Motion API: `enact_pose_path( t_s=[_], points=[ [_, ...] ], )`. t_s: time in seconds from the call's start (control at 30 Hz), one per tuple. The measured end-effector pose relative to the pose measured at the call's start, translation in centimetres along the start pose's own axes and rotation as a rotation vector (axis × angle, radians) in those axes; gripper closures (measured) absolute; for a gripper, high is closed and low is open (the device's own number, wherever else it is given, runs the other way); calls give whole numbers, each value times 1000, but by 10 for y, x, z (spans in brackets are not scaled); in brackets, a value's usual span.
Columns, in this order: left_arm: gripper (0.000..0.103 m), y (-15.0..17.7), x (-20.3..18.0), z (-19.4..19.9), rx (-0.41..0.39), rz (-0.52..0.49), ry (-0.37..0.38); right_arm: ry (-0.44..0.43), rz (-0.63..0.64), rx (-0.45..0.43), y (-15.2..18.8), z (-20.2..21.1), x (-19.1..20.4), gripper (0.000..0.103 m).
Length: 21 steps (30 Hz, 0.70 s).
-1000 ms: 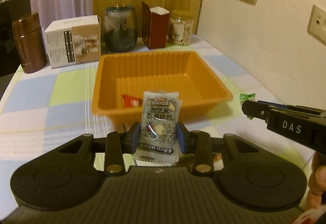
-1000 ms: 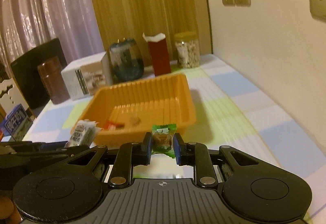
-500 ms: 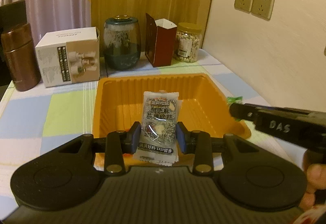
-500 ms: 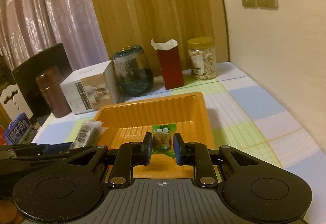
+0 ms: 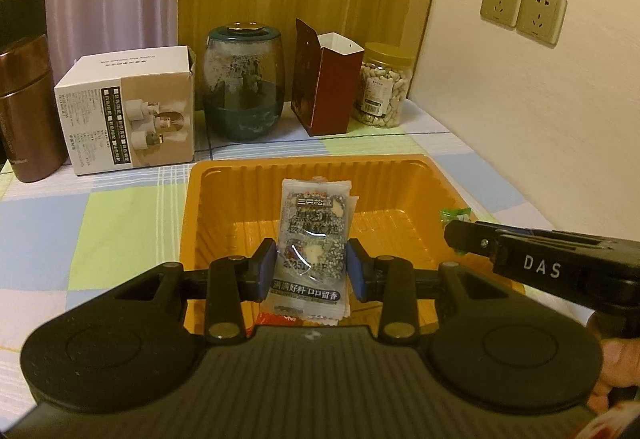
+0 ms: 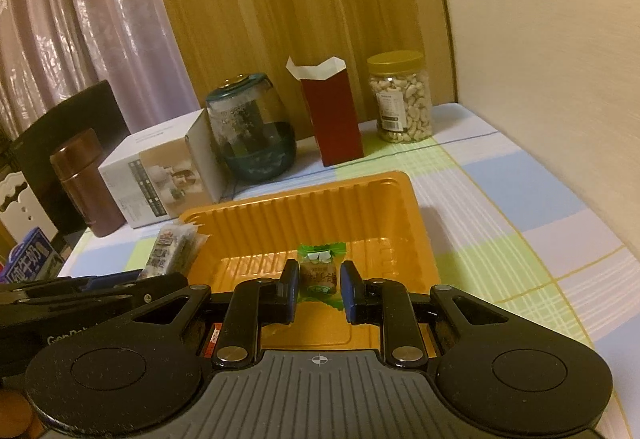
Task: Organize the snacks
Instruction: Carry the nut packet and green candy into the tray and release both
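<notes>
Left gripper (image 5: 311, 270) clamped on an upright grey sesame-snack packet (image 5: 314, 235), held over the orange plastic tray (image 5: 436, 175). Right gripper (image 6: 319, 289) clamped on a small green-wrapped candy (image 6: 319, 271), also above the tray's interior.

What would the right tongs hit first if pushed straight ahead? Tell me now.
Probably the ribbed floor or far wall of the orange plastic tray; the right tongs, shut on a green-wrapped candy, point down into it. Depth is unclear.
</notes>
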<state>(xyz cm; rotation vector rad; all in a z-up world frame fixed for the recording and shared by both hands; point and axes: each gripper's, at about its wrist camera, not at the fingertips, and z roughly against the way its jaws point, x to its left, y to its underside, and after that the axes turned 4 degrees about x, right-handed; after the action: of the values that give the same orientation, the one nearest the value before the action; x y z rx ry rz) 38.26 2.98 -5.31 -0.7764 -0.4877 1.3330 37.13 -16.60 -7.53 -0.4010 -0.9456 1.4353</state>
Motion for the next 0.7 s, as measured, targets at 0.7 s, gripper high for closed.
enact_pose_path(
  t_s=[0.7],
  points=[
    [39, 2, 15, 5, -5, 22, -50, -46, -44, 0, -2, -1, -6, 80]
  ],
)
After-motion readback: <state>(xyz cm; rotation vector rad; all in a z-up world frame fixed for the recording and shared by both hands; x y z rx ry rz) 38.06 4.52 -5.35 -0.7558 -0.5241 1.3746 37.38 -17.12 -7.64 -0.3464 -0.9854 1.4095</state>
